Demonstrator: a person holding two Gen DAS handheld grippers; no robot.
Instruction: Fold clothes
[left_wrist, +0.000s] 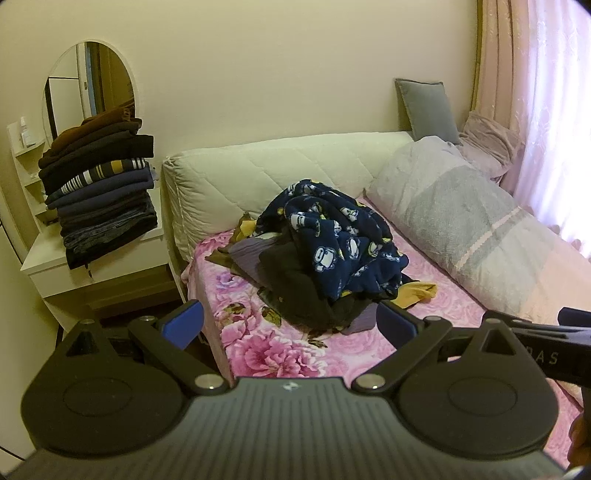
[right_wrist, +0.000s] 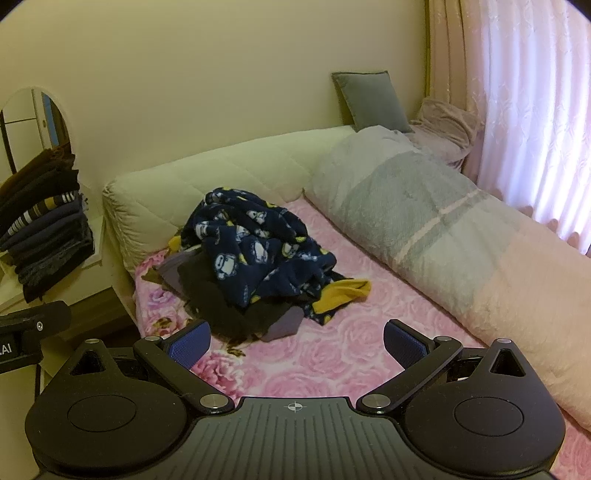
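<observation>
The navy fleece garment with white cartoon print (right_wrist: 258, 243) covers most of the crumpled dark and yellow clothes (right_wrist: 225, 299) beneath it; their number and type cannot be determined. The stack of folded dark garments (right_wrist: 44, 225) is cut off at the left edge of the right wrist view. Small items on the white wall shelf (left_wrist: 26, 136) are too small to identify.

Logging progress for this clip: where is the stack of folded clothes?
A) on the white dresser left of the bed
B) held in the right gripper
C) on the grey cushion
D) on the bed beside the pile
A: the folded stack sits on the white dresser in front of the mirror, while both grippers hover open and empty.
</observation>
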